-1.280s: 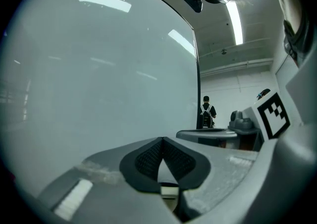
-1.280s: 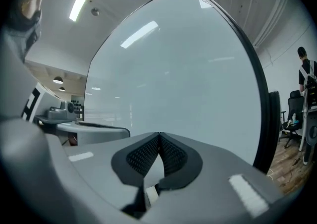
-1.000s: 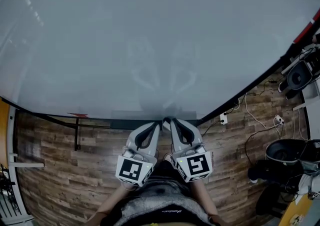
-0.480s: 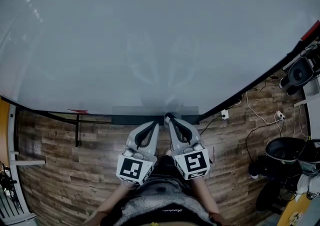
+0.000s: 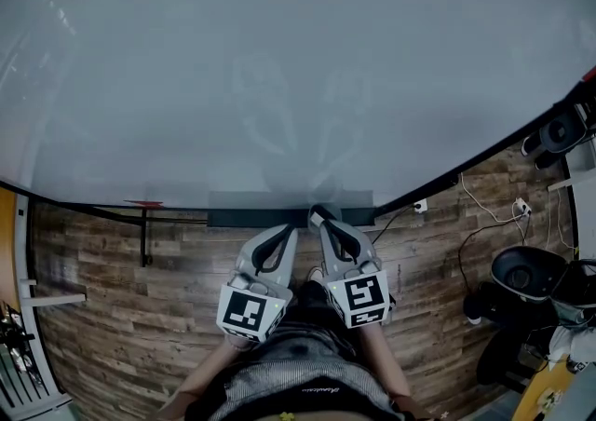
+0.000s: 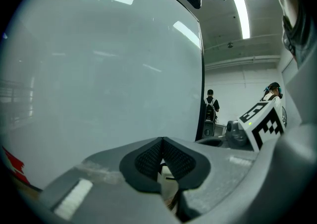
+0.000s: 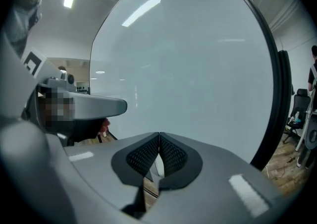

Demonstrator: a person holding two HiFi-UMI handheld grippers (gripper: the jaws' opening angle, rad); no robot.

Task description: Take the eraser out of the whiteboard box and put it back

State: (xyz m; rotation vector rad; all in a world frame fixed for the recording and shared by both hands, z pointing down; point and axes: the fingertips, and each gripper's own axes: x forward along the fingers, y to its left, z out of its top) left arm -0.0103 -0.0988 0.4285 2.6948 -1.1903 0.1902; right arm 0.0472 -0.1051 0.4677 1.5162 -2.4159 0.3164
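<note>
Although the eraser cannot be picked out for certain in any view, the whiteboard box [image 5: 244, 219] is plain. It is one long dark tray fixed under the lower edge of the whiteboard [image 5: 298, 65], its long axis running left to right across the head view, along the board. Near its middle are the two tongs, side by side and pointing at the board. The right tongs [image 5: 318, 215] have their tip over the box; the left tongs [image 5: 291, 232] stop just short of its near edge. Both pairs are closed, pads meeting at the tips, with nothing gripped. Through the gap behind the left pads a single pale block [image 6: 166, 178] shows, too hidden to name. One small red thing [image 5: 144, 204] sits at the board's lower edge, well left of the box. Beyond the board's far end stand a person with a backpack [image 6: 211, 105] and a second person [image 6: 273, 89].
</note>
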